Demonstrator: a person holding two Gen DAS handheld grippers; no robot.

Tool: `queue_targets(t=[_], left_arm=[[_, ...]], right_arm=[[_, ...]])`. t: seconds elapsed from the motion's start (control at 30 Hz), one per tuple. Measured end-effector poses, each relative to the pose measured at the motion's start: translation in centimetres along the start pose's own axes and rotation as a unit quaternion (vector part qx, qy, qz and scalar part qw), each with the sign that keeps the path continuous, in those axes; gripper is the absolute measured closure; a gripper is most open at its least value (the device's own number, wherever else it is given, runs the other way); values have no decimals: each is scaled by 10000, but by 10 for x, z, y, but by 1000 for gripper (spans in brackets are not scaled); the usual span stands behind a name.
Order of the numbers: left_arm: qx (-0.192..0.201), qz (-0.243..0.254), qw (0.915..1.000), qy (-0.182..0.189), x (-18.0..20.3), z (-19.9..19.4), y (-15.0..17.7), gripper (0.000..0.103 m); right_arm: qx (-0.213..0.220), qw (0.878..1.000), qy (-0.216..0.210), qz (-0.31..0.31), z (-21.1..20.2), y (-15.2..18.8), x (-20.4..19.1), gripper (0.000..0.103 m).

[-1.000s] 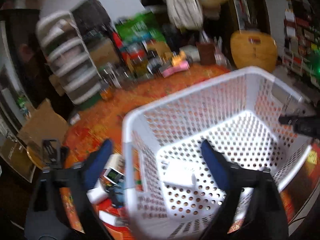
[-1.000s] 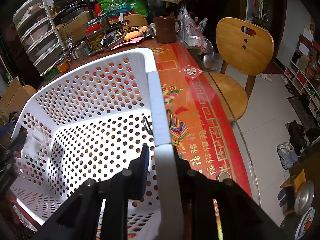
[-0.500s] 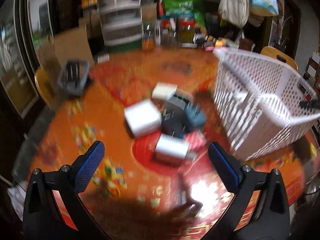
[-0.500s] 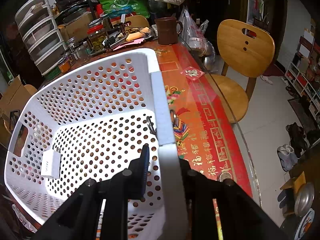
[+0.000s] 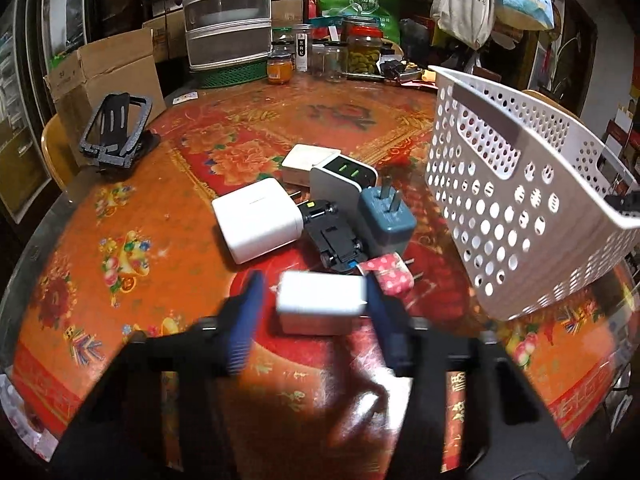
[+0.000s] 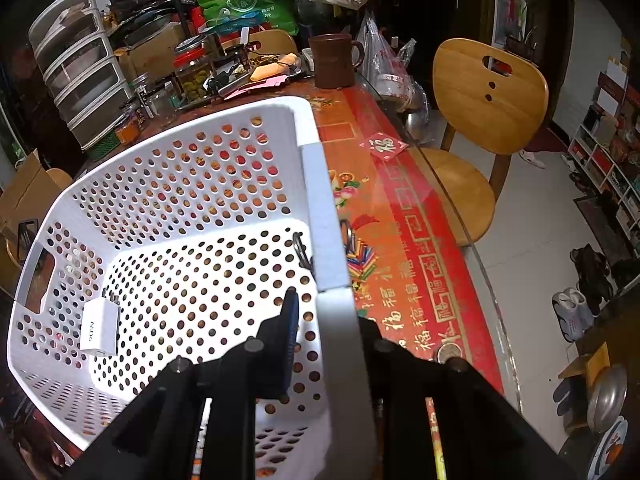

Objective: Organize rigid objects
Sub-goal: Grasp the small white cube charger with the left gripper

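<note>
Left tongs (image 5: 312, 312) (closing) — lower, astride charger (image 5: 322, 300)

basket (image 6: 192, 168) – white perforated plastic | table (image 5: 132, 216) – glossy glass top | chair (image 6: 488, 92) – smooth wood

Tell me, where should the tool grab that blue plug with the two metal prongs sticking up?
Probably by the blue plug's two flat side walls, low on the body, coming down from above. It stands prongs-up, so the prongs are too thin and slippery to pinch. The black toy car crowds its left side, so the fingers would need care there.
</note>
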State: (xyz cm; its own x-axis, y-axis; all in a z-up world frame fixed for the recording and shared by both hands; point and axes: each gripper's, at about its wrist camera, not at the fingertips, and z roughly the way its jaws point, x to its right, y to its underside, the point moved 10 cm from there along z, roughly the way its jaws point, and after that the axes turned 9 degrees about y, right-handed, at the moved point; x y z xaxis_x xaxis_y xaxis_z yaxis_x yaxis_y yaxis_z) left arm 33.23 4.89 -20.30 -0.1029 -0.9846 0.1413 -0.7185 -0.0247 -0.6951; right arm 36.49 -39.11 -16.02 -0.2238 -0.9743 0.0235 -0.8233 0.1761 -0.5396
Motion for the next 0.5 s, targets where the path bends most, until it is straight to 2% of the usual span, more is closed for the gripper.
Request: queue_targets(t=[0.3, 0.5], left_arm=[[220, -96, 9994, -233, -11, -11, 1, 66], [525, 148, 9959, -725, -16, -33, -8, 66]], right_arm=[[-1, 10000, 11, -2, 0, 0, -1, 85], [1, 10000, 5, 4, 0, 0, -1, 85]])
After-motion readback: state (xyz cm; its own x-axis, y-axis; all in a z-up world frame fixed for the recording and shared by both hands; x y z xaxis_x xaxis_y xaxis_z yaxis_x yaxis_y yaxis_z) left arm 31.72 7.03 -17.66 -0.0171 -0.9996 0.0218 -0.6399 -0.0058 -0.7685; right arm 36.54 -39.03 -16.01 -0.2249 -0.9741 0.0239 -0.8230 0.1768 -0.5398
